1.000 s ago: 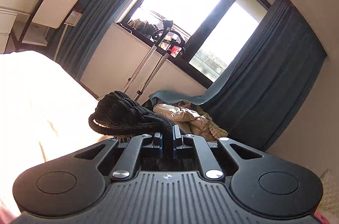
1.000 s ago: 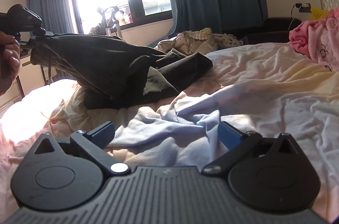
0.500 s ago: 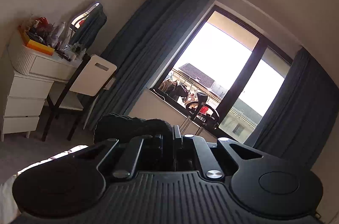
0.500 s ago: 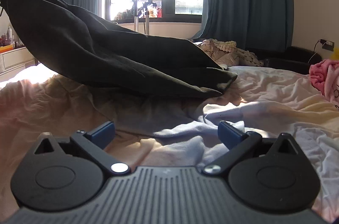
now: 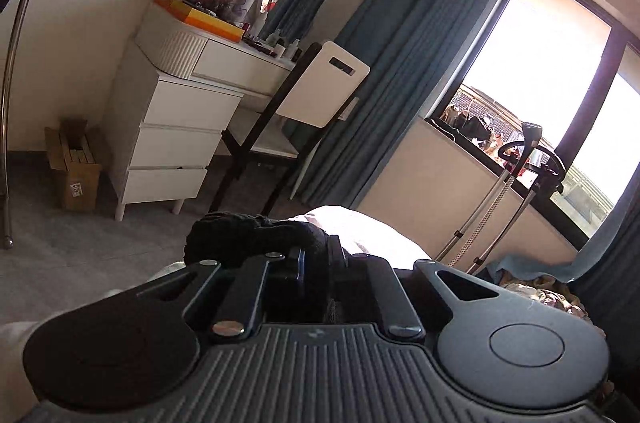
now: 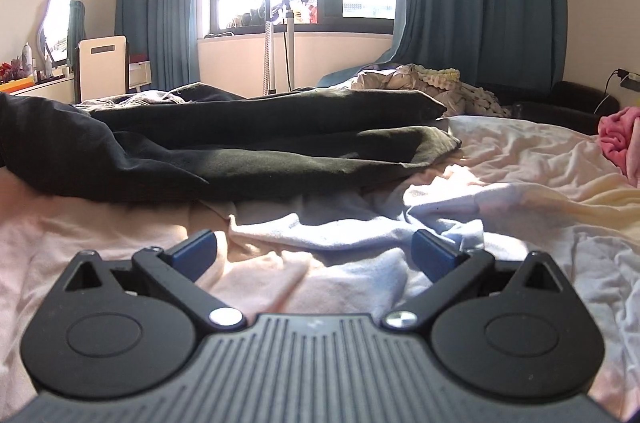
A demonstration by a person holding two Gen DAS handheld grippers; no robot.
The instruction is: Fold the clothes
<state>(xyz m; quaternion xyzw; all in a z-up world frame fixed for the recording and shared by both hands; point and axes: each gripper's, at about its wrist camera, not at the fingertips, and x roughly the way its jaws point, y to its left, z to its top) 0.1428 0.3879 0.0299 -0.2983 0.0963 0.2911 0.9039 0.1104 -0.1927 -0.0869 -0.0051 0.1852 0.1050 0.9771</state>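
Left wrist: fingers [image 5: 318, 257] pinch dark garment [image 5: 248, 235] — rt open.

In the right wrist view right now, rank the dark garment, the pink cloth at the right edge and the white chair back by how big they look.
Largest to smallest:
1. dark garment, spread across the bed
2. white chair back
3. pink cloth

The last two look close in size; the cloth is cut off by the frame, so their order is unsure.

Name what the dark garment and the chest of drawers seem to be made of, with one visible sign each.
Dark garment: probably soft matte woven cloth, since it creases and drapes limply without shine. Chest of drawers: likely white-painted or laminated board, with flat, smooth, even drawer fronts.
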